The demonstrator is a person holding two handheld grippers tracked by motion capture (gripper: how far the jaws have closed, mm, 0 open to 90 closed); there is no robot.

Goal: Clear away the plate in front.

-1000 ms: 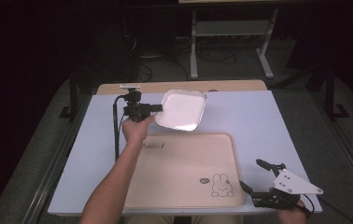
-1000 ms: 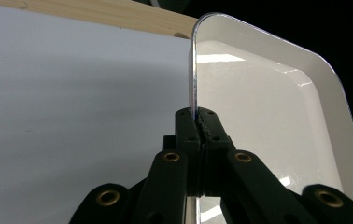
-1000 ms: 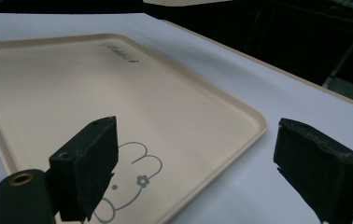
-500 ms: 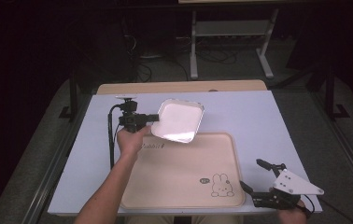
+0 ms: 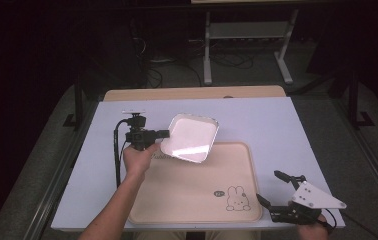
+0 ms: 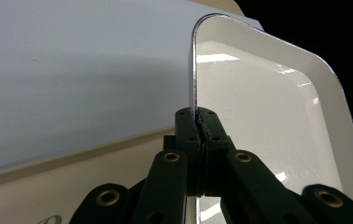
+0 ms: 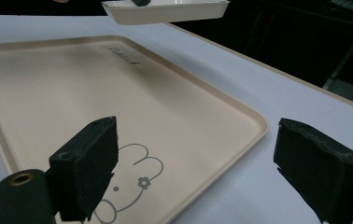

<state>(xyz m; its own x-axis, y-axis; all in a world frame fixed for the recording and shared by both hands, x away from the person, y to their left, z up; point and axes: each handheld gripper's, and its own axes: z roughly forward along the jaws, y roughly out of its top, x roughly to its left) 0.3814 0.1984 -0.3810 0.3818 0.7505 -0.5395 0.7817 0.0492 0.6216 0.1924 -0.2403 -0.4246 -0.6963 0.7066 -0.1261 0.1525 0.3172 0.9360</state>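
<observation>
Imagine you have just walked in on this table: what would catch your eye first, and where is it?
First, the glossy white dish, held in the air by the left tool, which pinches its rim over the far left corner of the beige tray. Next, the tray itself, in the middle of the pale table, with a rabbit drawing near its right front corner. Beside that corner the right tool gapes open.

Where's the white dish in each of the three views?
High view: white dish left of centre, gripped by the left gripper.
Left gripper view: dish at right, rim pinched between the jaws.
Right gripper view: dish at top.
Shared landmark: beige tray.
</observation>
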